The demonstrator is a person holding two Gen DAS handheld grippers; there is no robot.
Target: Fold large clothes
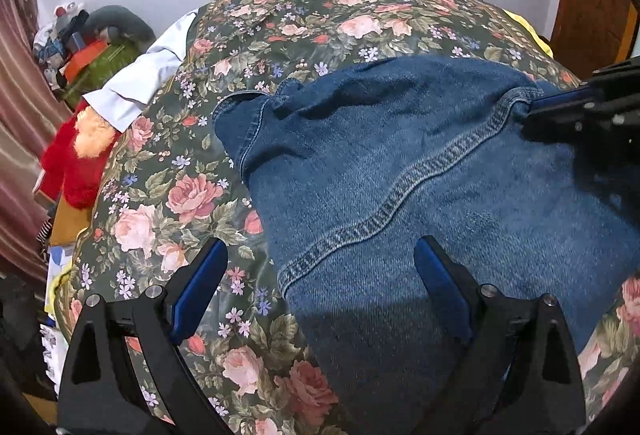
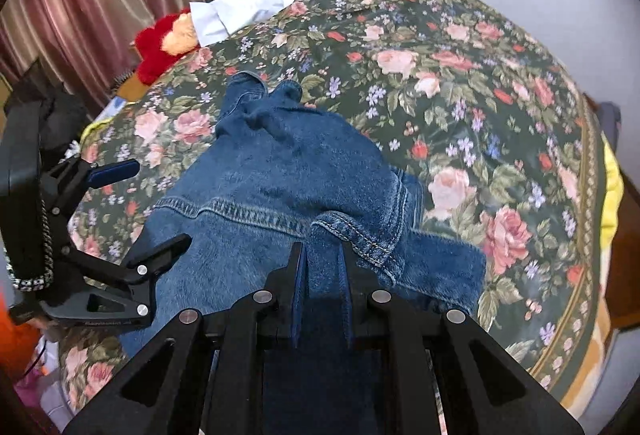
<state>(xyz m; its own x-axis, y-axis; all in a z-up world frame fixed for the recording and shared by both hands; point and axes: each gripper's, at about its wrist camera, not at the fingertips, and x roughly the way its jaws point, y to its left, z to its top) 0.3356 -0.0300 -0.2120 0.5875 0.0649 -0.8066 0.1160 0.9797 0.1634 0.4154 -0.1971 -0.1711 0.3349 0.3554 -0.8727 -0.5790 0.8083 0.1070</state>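
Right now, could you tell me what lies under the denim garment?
The denim garment lies on the floral bedspread, which shows all around it. Whatever is beneath the denim itself is covered.

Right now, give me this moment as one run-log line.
stage: folding jeans on bed | right gripper: shut on jeans | left gripper: open, above jeans edge

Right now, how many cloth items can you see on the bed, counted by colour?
Blue: 1, the denim garment
White: 1, the shirt
Red: 1, the plush toy, at the bed's edge
Floral: 1, the bedspread
Total: 4
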